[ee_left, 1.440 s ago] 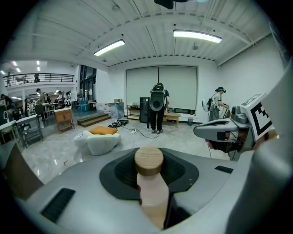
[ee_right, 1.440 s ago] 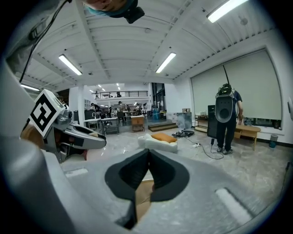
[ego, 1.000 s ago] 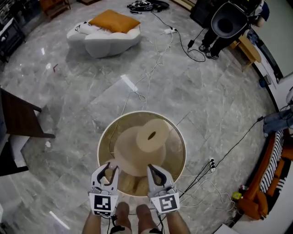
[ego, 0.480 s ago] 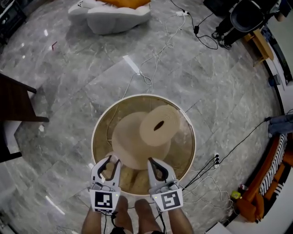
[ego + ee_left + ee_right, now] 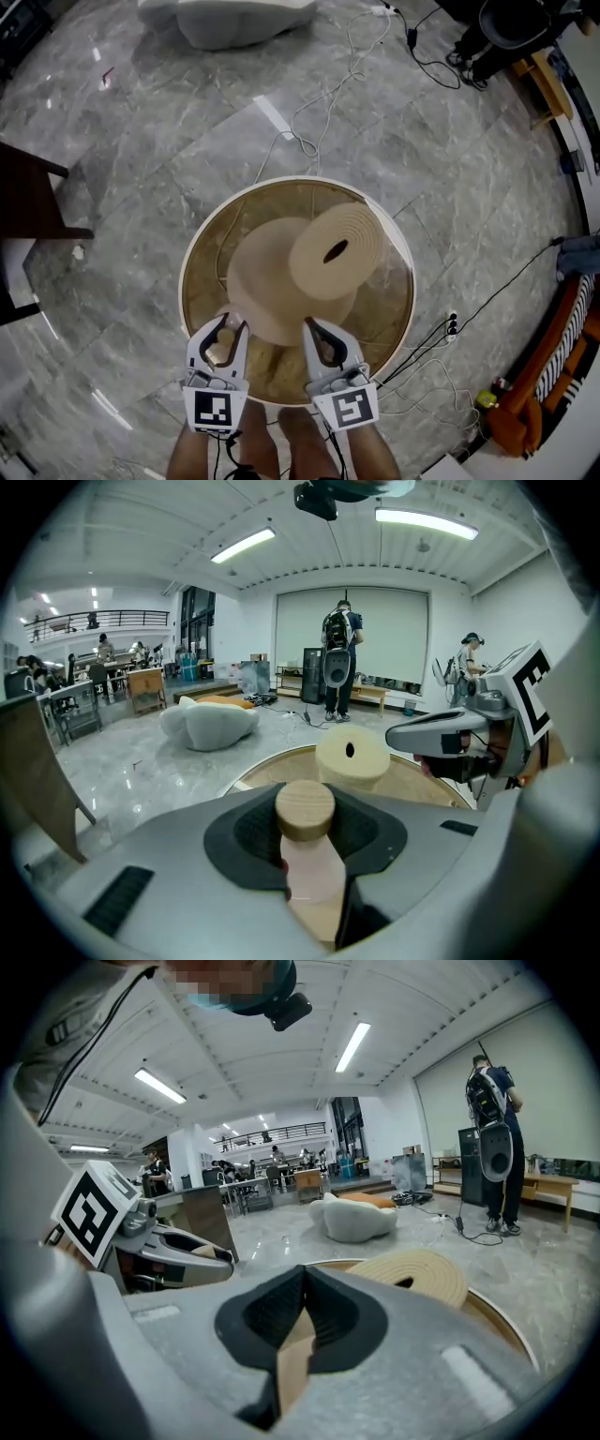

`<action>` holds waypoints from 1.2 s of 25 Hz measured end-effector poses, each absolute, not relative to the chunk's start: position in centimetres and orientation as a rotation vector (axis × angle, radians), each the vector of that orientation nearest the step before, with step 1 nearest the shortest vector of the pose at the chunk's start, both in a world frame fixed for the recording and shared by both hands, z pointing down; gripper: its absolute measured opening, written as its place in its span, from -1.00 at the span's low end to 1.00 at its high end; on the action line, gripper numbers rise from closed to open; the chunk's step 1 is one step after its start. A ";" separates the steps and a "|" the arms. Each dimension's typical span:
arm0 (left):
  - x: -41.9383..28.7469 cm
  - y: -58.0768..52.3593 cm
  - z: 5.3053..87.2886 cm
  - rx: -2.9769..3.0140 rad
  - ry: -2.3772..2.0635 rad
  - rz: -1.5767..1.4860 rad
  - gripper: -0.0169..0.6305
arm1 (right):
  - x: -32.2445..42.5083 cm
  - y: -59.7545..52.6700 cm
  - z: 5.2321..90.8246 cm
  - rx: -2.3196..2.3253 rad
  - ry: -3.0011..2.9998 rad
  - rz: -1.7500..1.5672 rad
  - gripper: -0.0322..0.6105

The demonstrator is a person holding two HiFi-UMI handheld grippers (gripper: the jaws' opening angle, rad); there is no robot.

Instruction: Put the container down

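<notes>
jaws first: the left gripper (image 5: 305, 855) is clenched on a wood-capped peg (image 5: 305, 810), pads pressing its pale pink stem from both sides. the right gripper (image 5: 300, 1335) has its jaws pinched almost together on a thin tan strip (image 5: 292, 1363) that stands on edge between the pads.

from the head view, both grippers sit side by side at the near edge of the container (image 5: 298, 179), left gripper (image 5: 218, 345) and right gripper (image 5: 325, 345) a little apart, marker cubes facing up. the container is big and round, with a pale rim and a brownish inside, and it hangs in front of the person over the grey marble floor (image 5: 131, 141). whether its base touches the floor can't be told.

inside it a beige dome shape (image 5: 267, 281) sits near the middle, and a coiled beige roll (image 5: 336, 251) leans on the dome's far right side.

beyond the container a white cable (image 5: 309, 122) snakes off toward a white cushion seat (image 5: 225, 14). left of the container stands dark wooden furniture (image 5: 28, 202). right of it, well apart, is an orange sofa (image 5: 553, 375).
</notes>
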State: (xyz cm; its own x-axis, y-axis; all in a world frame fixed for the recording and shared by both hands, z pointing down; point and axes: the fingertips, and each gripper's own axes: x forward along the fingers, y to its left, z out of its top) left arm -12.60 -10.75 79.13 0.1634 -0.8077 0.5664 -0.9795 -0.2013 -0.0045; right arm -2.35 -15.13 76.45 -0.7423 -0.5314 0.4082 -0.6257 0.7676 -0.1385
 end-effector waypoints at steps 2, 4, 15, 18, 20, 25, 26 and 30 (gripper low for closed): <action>-12.7 -10.5 80.3 2.059 -1.701 0.648 -0.56 | -2.4 -15.2 77.3 0.889 -2.619 0.380 -0.89; -12.6 -10.5 81.3 1.994 -1.709 0.599 -0.56 | -2.4 -15.3 78.3 0.888 -2.618 0.384 -0.89; -12.6 -11.1 86.5 1.987 -1.687 0.635 -0.56 | -2.4 -15.6 83.4 0.874 -2.607 0.416 -0.89; -12.9 -11.0 87.5 2.032 -1.666 0.690 -0.56 | -2.4 -15.5 84.2 0.872 -2.597 0.424 -0.89; -12.9 -10.9 87.9 2.018 -1.663 0.689 -0.56 | -2.4 -15.5 84.6 0.876 -2.591 0.430 -0.89; -12.7 -11.1 88.7 1.944 -1.669 0.637 -0.56 | -2.3 -16.0 85.2 0.885 -2.592 0.432 -0.89; -12.7 -11.1 88.9 1.962 -1.668 0.651 -0.56 | -2.2 -16.0 85.4 0.886 -2.590 0.435 -0.89; -12.6 -11.2 89.2 2.015 -1.667 0.695 -0.56 | -1.7 -15.8 86.2 0.887 -2.580 0.449 -0.89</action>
State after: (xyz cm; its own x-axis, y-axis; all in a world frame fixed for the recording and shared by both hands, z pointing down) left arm -12.60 -11.21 89.16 0.1504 -0.7661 0.6248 -0.9831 -0.1827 0.0126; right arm -1.72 -15.82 86.17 -0.7312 -0.5179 0.4441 -0.6374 0.7506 -0.1742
